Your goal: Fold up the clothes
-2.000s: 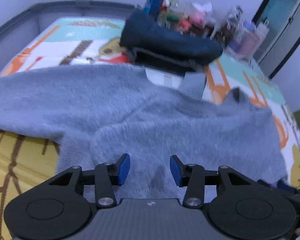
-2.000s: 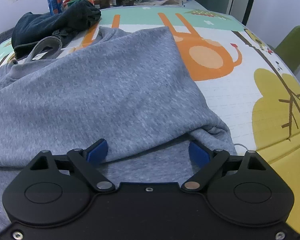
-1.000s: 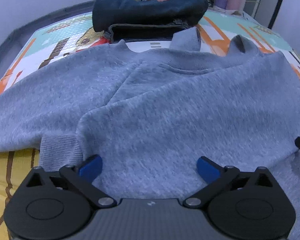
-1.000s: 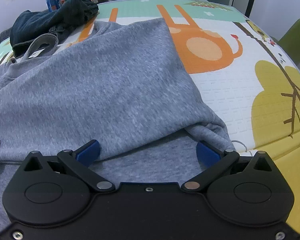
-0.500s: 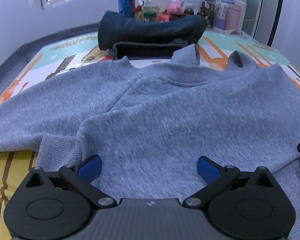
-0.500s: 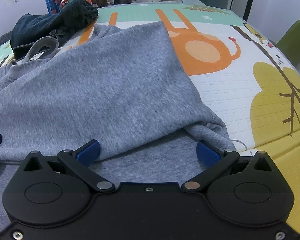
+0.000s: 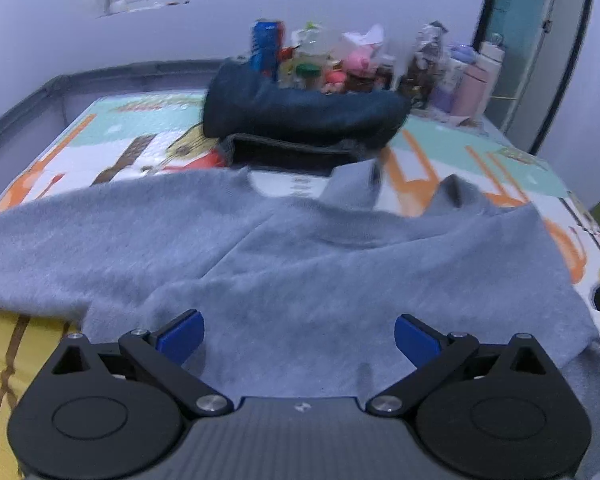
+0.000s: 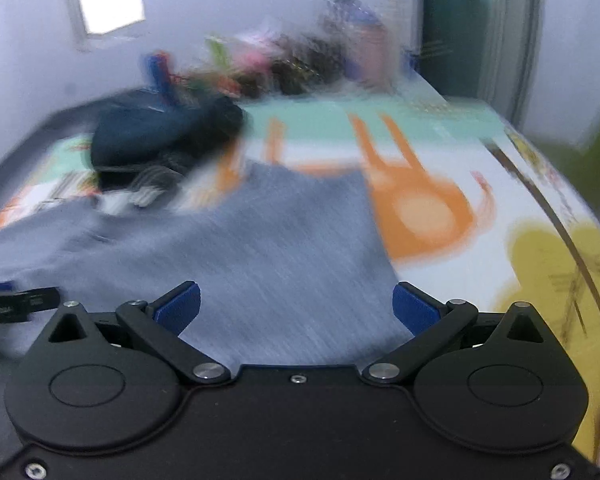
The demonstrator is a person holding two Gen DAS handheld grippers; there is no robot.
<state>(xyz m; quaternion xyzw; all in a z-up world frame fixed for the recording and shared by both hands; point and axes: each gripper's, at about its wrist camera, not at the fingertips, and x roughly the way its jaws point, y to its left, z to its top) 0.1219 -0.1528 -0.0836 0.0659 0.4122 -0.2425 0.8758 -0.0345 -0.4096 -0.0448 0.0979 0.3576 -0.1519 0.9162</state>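
Both tongs, left [image 7: 299, 334] and right [image 8: 296, 303], stand wide above the grey sweater [image 7: 300, 264]; each should grip one hem corner evenly.

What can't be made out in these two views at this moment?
- Right wrist view: motion blur smears the bottles and cartons at the far edge; no labels readable.
- Left wrist view: the left gripper body hides the near hem of the grey sweatshirt.
- Left wrist view: the dark garment is bunched, its type unclear.
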